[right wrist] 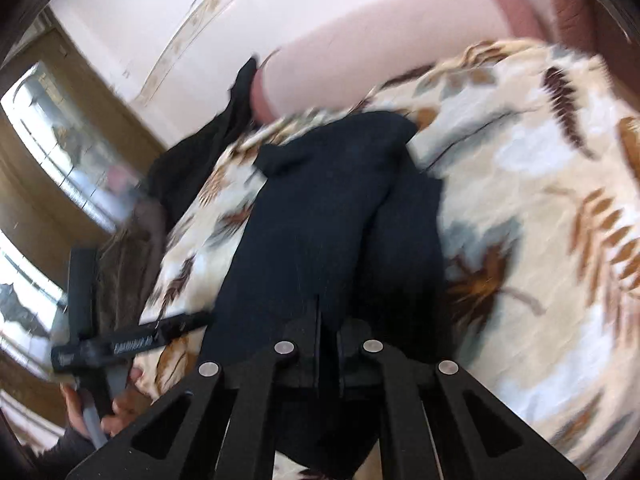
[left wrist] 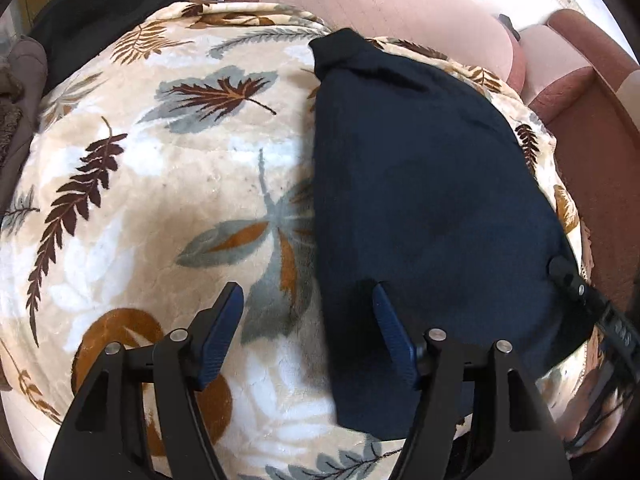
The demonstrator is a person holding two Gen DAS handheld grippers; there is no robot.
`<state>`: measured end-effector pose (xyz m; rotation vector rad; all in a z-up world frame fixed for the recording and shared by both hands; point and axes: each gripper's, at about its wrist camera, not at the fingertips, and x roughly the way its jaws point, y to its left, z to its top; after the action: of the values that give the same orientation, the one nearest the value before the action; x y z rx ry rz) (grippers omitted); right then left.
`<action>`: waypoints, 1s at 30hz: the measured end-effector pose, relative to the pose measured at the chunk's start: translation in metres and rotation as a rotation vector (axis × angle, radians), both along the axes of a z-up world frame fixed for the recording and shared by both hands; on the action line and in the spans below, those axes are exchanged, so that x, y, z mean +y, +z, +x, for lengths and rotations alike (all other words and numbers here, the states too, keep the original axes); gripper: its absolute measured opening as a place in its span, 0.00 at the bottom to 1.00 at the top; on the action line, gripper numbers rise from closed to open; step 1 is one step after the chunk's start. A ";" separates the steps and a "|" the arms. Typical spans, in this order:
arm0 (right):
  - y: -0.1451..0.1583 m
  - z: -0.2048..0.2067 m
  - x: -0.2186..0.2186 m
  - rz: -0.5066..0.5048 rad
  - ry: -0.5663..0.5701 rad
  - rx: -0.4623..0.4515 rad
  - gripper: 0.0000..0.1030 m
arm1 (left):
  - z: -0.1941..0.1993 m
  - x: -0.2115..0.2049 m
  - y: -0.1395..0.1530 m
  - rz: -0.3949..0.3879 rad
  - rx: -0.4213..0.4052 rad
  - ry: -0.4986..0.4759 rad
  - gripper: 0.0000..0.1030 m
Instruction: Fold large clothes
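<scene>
On the leaf-print blanket (left wrist: 168,184) I see my left claw (left wrist: 308,322) spread wide over the dark garment's (left wrist: 420,208) edge; my right claw (right wrist: 326,320) is clamped on that garment

Leaf-print blanket (left wrist: 160,168) covers the work surface. Beyond the blanket: pink sofa (left wrist: 400,12) against a white wall (right wrist: 160,12). Left of the blanket: bright window (right wrist: 52,128) in a brown frame.
</scene>
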<state>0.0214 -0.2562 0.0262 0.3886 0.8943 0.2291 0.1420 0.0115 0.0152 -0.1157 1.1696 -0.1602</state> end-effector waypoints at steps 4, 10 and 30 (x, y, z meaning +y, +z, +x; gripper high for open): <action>-0.045 0.012 -0.020 -0.035 -0.067 0.136 0.04 | 0.000 -0.007 -0.016 0.005 0.018 -0.011 0.75; -0.040 0.013 -0.029 0.063 -0.142 0.168 0.16 | 0.003 0.001 0.002 -0.016 -0.014 -0.014 0.75; -0.012 0.083 0.004 -0.081 -0.078 -0.051 0.24 | 0.064 -0.002 -0.009 -0.127 -0.034 0.027 0.75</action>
<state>0.1041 -0.2522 0.0145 0.3408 0.8341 0.1300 0.2057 0.0097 0.0067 -0.2397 1.1234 -0.2122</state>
